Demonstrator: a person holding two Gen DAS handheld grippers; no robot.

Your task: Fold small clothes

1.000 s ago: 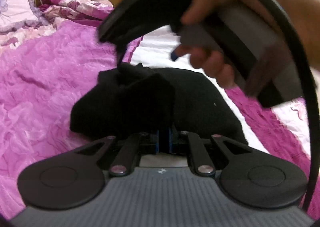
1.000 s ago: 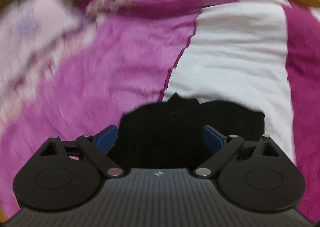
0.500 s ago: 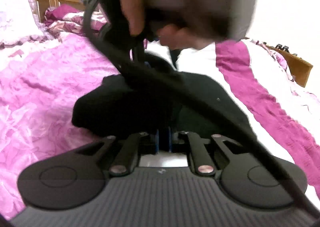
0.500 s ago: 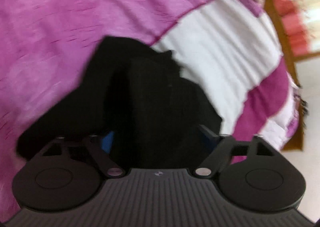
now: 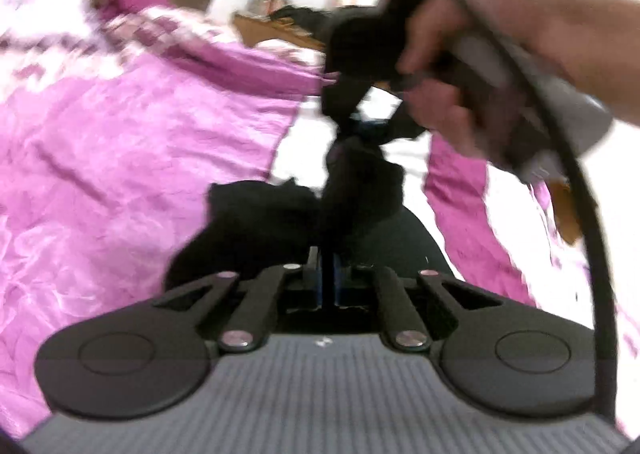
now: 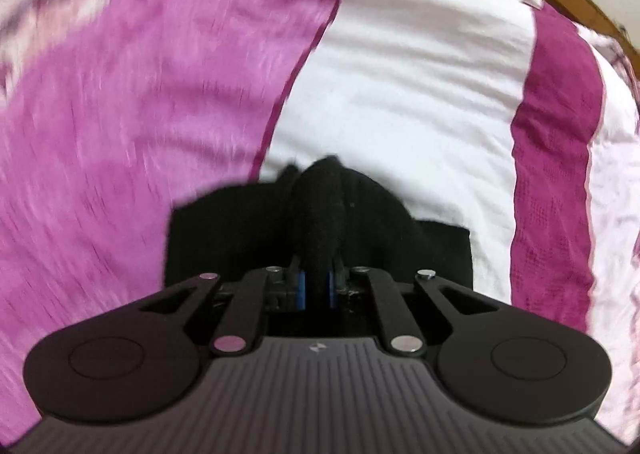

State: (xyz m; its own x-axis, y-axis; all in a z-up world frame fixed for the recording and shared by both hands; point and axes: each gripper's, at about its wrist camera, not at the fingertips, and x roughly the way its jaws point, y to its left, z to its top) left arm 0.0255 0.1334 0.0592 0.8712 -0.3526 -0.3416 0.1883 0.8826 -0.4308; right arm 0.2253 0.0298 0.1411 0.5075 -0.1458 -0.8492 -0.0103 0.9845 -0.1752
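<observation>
Garment: black cloth (image 6: 320, 222), bunched, lying on bed's pink-and-white cover (image 6: 400, 94); type unclear.
Left tongs (image 5: 328, 278): clamped on near fold.
Right tongs (image 6: 317, 286): just closed, pinching raised ridge.
Blur: background smeared.

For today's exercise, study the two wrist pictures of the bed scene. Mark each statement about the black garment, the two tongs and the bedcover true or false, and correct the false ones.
1. The right tongs are shut on the black garment. True.
2. The left tongs stand wide open over bare bedcover. False: they are shut on the black garment.
3. The garment lies on a pink and white bedcover. True.
4. The garment is white. False: it is black.
5. The left wrist view shows a hand holding the other tool. True.
</observation>
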